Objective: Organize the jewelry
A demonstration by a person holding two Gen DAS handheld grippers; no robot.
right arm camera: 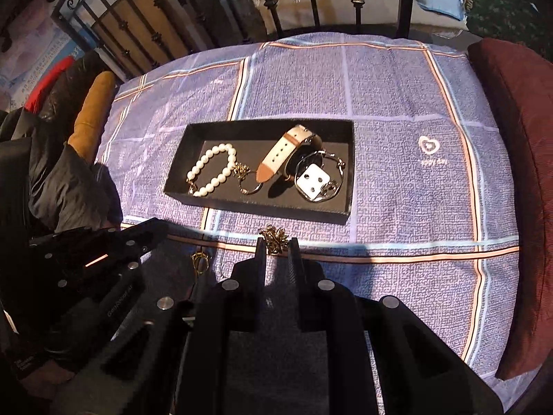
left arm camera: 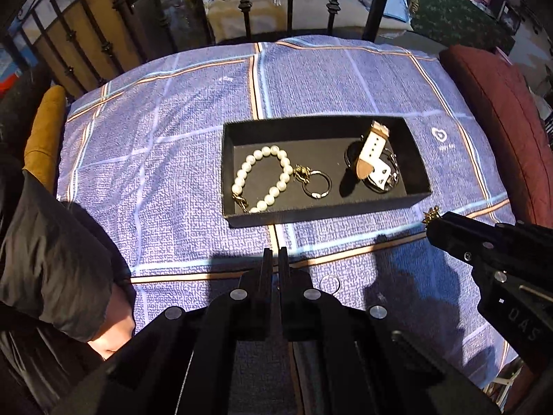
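Note:
A black tray [left arm camera: 262, 217] [right arm camera: 262, 211] lies on the blue checked cloth. In it are a pearl bracelet [left arm camera: 262, 176] [right arm camera: 212, 169], a gold charm with a ring [left arm camera: 312, 180] [right arm camera: 247, 178], and a white-strapped watch [left arm camera: 371, 159] [right arm camera: 293, 159]. My right gripper [right arm camera: 275, 242] is shut on a small gold jewelry piece [right arm camera: 273, 238] just in front of the tray; it also shows in the left wrist view [left arm camera: 432, 219] with the gold piece [left arm camera: 431, 213]. My left gripper [left arm camera: 275, 254] is shut and empty, in front of the tray. A gold ring [right arm camera: 200, 262] and a thin ring [left arm camera: 330, 283] lie on the cloth.
A dark red cushion [left arm camera: 501, 131] [right arm camera: 518, 173] lies at the right, a mustard cushion [left arm camera: 45, 138] [right arm camera: 93, 110] at the left. A black iron bed rail [left arm camera: 290, 0] stands behind the cloth. A dark jacket sleeve [left arm camera: 52, 259] is at the left.

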